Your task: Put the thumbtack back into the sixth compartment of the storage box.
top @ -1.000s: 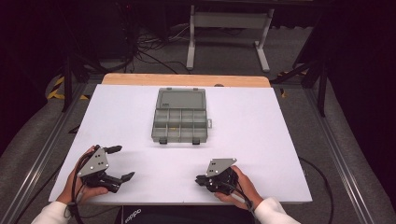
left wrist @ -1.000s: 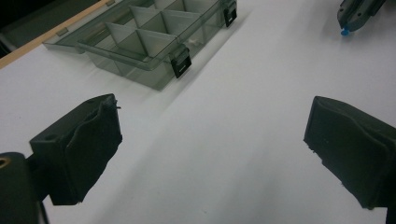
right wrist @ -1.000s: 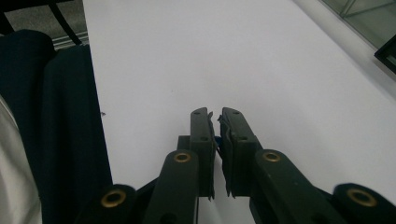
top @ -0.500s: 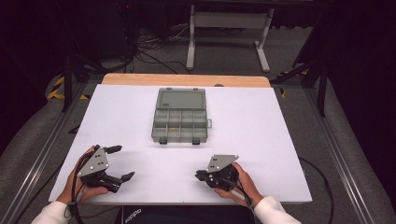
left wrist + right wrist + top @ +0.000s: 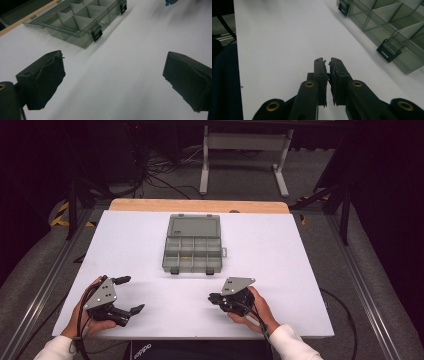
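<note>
**Right gripper eases toward the middle; organizer box waits open**

Compared with a second ago, the right gripper sits slightly nearer the table's middle in the high view, while the left gripper and the organizer box keep their places. The box lies well beyond both grippers, toward the far side of the white tabletop, its clear lid folded back flat behind the divided tray.

In the right gripper view its jaws stand pressed nearly together with only a sliver of gap. A tiny blue speck sits in that gap, too small to identify, so whether anything is pinched I cannot tell. In the left gripper view the left gripper's jaws are spread wide over bare tabletop with nothing between them.

The likely step is a first approach to the box. To do it well, the right gripper's jaws should open before reaching in. Coming at the front wall between the two black latches would keep the pads clear of them. A steadying touch from the left gripper could stop the light tray from sliding on the smooth surface.

Hard to judge: the compartments look empty, though the grey translucent plastic could hide small parts. The left gripper view cuts off the box's far end, and the right gripper view shows just its near corner. A blurred blue thing at the top edge of the left gripper view is unreadable.
</note>
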A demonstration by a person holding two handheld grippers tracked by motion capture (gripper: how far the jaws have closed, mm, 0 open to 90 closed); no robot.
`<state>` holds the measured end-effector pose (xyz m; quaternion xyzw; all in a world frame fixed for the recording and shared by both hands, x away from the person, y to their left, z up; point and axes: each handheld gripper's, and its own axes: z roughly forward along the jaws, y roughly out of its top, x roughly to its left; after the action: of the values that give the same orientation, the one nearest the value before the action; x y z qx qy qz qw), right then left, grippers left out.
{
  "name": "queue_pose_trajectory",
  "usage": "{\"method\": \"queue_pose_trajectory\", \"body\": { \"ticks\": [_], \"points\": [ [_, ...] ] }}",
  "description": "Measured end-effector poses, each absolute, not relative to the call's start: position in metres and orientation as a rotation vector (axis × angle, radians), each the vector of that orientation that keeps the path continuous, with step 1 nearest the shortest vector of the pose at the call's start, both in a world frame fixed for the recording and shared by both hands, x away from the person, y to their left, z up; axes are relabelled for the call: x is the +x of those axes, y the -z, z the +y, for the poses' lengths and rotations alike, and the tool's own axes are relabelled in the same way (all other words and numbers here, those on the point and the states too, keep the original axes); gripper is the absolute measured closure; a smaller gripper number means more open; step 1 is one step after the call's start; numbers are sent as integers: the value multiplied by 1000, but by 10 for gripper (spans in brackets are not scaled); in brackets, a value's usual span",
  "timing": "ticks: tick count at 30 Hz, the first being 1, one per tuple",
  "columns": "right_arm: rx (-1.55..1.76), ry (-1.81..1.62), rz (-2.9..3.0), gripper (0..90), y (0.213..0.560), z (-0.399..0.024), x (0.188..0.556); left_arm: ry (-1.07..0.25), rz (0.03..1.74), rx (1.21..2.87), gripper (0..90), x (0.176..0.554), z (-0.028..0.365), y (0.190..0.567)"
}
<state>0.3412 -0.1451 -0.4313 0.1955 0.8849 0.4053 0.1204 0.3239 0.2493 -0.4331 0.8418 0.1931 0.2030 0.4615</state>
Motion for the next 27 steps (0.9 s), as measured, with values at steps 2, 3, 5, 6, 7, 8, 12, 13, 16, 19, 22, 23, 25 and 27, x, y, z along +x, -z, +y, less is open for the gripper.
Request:
{"method": "queue_pose_trajectory", "body": {
  "ticks": [2,3,5,6,7,8,12,13,16,19,22,23,25,27],
  "points": [
    [571,-1185,2578,842,430,-144,343,-497,475,2071,45,324,249,433],
    [571,-1186,2575,842,429,-144,344,-499,472,2073,45,324,249,433],
    [567,-1187,2568,842,428,-143,346,-497,476,2070,45,324,249,433],
    [568,-1188,2568,842,427,-142,346,-496,476,2071,45,324,249,433],
    [564,-1187,2567,843,427,-142,347,-497,476,2071,45,324,249,433],
    [562,-1189,2566,843,426,-141,348,-500,474,2072,45,324,250,433],
    [559,-1190,2553,843,424,-139,352,-500,474,2069,45,324,250,433],
    [565,-1194,2549,843,423,-138,352,-500,475,2069,45,324,250,433],
    [561,-1192,2541,843,422,-136,355,-498,473,2072,45,324,250,433],
    [560,-1198,2527,843,419,-133,359,-495,476,2069,45,324,249,433],
    [561,-1204,2516,842,417,-130,363,-493,475,2071,45,324,250,433],
    [562,-1207,2514,842,416,-129,364,-492,476,2070,45,324,250,433],
    [559,-1208,2512,843,416,-128,366,-492,476,2070,45,324,250,433],
    [554,-1204,2506,843,415,-124,369,-490,477,2071,45,324,250,433]
  ]
}}
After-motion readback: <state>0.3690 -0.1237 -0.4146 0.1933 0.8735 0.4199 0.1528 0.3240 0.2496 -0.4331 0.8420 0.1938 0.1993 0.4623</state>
